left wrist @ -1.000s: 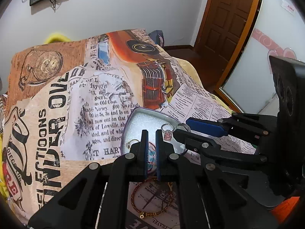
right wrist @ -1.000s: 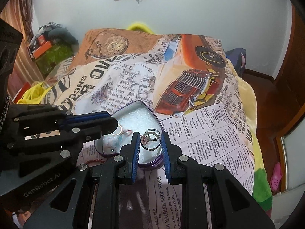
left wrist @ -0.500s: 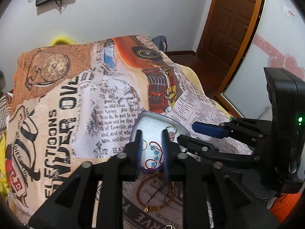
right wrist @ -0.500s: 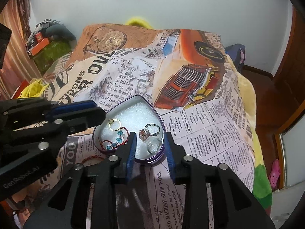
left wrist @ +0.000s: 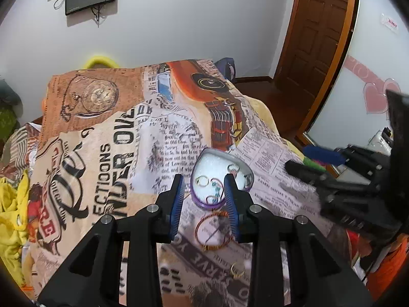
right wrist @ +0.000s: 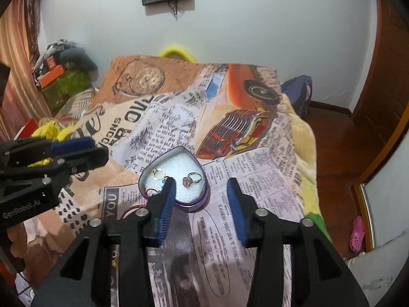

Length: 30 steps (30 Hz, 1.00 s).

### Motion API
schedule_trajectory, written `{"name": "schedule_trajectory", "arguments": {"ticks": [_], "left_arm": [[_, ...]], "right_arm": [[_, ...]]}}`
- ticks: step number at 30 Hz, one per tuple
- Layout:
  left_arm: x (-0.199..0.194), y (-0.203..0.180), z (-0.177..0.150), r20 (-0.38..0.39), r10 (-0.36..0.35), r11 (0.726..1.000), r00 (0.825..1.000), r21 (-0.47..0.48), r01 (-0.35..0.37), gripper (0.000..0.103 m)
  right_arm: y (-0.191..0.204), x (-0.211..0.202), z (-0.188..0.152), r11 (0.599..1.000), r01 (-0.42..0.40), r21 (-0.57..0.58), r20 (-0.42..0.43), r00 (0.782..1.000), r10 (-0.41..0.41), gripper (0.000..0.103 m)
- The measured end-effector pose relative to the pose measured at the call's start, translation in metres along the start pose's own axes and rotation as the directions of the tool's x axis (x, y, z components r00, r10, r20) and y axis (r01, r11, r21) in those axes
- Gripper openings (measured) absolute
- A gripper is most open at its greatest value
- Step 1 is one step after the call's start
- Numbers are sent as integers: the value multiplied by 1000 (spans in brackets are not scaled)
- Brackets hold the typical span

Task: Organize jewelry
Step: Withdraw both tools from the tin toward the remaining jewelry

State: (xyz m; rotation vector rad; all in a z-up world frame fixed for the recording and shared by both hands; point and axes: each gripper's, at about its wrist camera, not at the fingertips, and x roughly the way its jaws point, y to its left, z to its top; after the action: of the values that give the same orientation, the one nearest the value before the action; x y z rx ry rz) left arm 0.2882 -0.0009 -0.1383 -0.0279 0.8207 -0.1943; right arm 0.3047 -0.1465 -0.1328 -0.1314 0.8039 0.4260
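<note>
On the newspaper-print blanket (right wrist: 268, 179) sits a heart-shaped purple tin (right wrist: 196, 203) lined with white foam, and it already holds a gold ring (right wrist: 159, 172), a silver ring with a pink stone (right wrist: 191, 179) and a blue-beaded bracelet (left wrist: 216, 188), the last partly hidden behind a finger in both views. The left gripper (left wrist: 204, 202) hangs above the near end of the tin with its jaws spread and nothing between them; the right gripper (right wrist: 200, 202) is likewise wide open and empty, framing the tin's near edge. Outside the tin, just in front of it, a red cord bangle (left wrist: 213, 230) lies flat on the blanket, and a small gold ring (left wrist: 237, 271) lies nearer the camera. The bangle looks like the next piece to collect (the left gripper is already almost over it). To take it cleanly, I would lower the left fingers across one side of the hoop, pinch the cord rather than the fabric beneath, and lift straight up before moving over the foam, since soft bedding can bunch between the pads and drag the tin askew.
</note>
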Motion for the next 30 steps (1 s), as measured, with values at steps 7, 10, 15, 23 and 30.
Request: {"name": "schedule_trajectory", "arguments": {"ticks": [7,10,15,23,30], "left_arm": [[-13,-3,-25,-42,18,1000,999,8,-18,31],[-16,-4,-37,-55,14,1000,998,2,-14,31],[-19,-9,-57,-82,23,1000,996,14,-22,31],[-19,-12,-79,-121,23,1000,992,2,-23,31],[-13,-15,-99,-168,9,1000,986,-14,-12,31]], "right_arm": [[2,-24,-11,1000,18,7,19,1000,-19,41],[6,-29,-18,1000,20,-1,16,1000,-20,41],[15,-33,-30,1000,20,-13,4,1000,-20,41],[23,-37,-51,1000,6,2,-24,1000,-6,41],[25,-37,-69,1000,18,8,-55,998,-17,41]]}}
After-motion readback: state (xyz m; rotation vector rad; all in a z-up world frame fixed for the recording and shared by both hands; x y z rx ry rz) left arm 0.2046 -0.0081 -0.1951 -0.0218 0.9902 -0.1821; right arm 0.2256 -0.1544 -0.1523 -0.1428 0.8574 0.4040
